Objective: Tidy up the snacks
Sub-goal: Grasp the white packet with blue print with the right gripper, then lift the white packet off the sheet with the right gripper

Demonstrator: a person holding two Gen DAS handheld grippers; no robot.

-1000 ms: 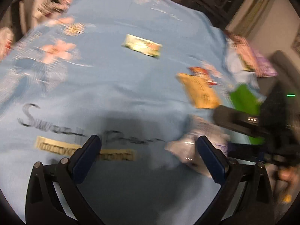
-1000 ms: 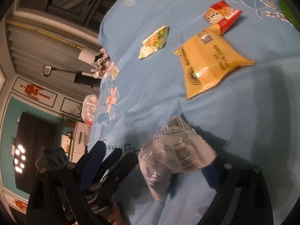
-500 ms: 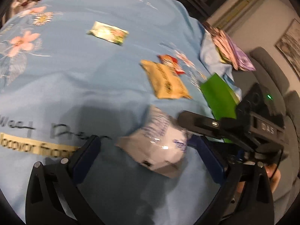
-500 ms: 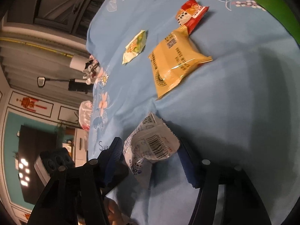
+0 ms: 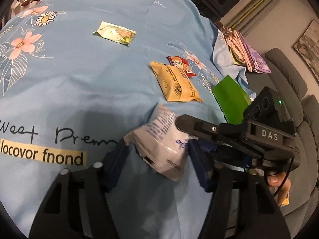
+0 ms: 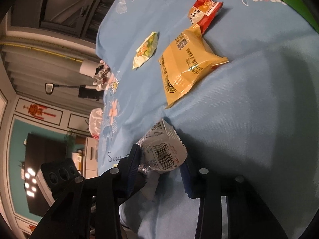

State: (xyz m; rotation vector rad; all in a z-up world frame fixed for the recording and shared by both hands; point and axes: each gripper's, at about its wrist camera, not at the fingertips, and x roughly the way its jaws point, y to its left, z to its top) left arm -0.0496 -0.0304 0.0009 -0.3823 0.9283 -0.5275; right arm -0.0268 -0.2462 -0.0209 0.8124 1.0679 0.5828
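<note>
A white snack packet [image 5: 159,149] with a barcode [image 6: 161,151] lies on the blue flowered cloth [image 5: 79,79], with both grippers at it. My left gripper [image 5: 157,159] has the packet between its blue pads; its jaws are closing and the pads meet the packet's edges. My right gripper [image 6: 160,169] comes in from the right, one finger [image 5: 191,124] lying over the packet. Its jaws are also closing, with the pads pressed on the packet's sides. Beyond lie a yellow packet [image 5: 175,83], a red packet [image 5: 180,65] and a pale green packet [image 5: 114,32].
A bright green sheet [image 5: 229,97] lies at the cloth's right edge. Folded fabrics [image 5: 243,53] are piled beyond it, next to a grey sofa [image 5: 289,75]. A thumb [image 5: 276,181] shows on the right gripper's handle. Dark cabinets stand behind the table.
Both pairs of jaws have narrowed from wide open onto the white packet. The left view swung so the packet now sits between its fingers, and the right gripper moved in closer.
</note>
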